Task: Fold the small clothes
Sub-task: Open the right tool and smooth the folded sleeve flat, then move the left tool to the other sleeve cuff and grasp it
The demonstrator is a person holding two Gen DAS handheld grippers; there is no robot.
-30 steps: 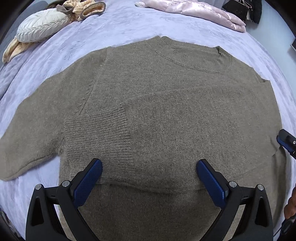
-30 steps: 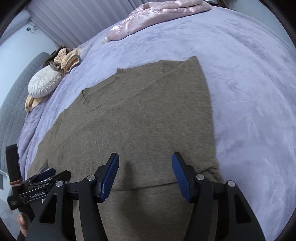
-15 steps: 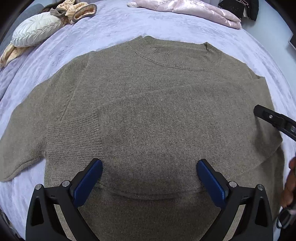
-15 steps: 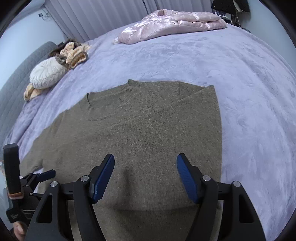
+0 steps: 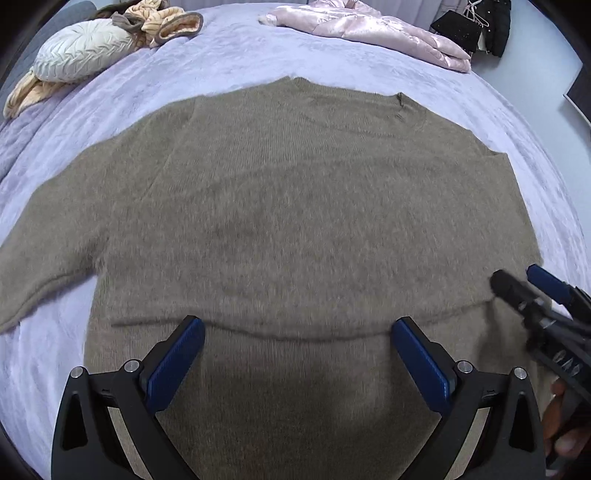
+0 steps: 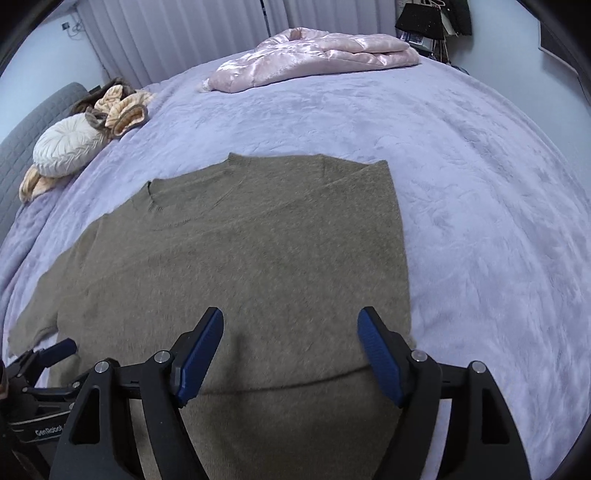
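Note:
An olive-brown knit sweater (image 5: 295,221) lies flat on the lilac bed, collar away from me. Its right sleeve is folded across the body; its left sleeve (image 5: 40,236) stretches out to the left. It also shows in the right wrist view (image 6: 258,258). My left gripper (image 5: 297,354) is open and empty, hovering over the sweater's lower part. My right gripper (image 6: 291,350) is open and empty over the sweater's lower right part. The right gripper shows at the right edge of the left wrist view (image 5: 543,306). The left gripper shows at the lower left of the right wrist view (image 6: 44,358).
The lilac blanket (image 6: 480,184) covers the bed. A pink satin jacket (image 6: 314,55) lies at the far side. A white round cushion (image 6: 66,147) and a tan-and-cream garment (image 6: 122,107) lie at the far left. Dark hanging items (image 5: 476,26) are beyond the bed.
Both grippers have pulled back toward the sweater's hem and risen, so more of the sweater and bed shows. The right gripper has come nearer the left. Both stay open.

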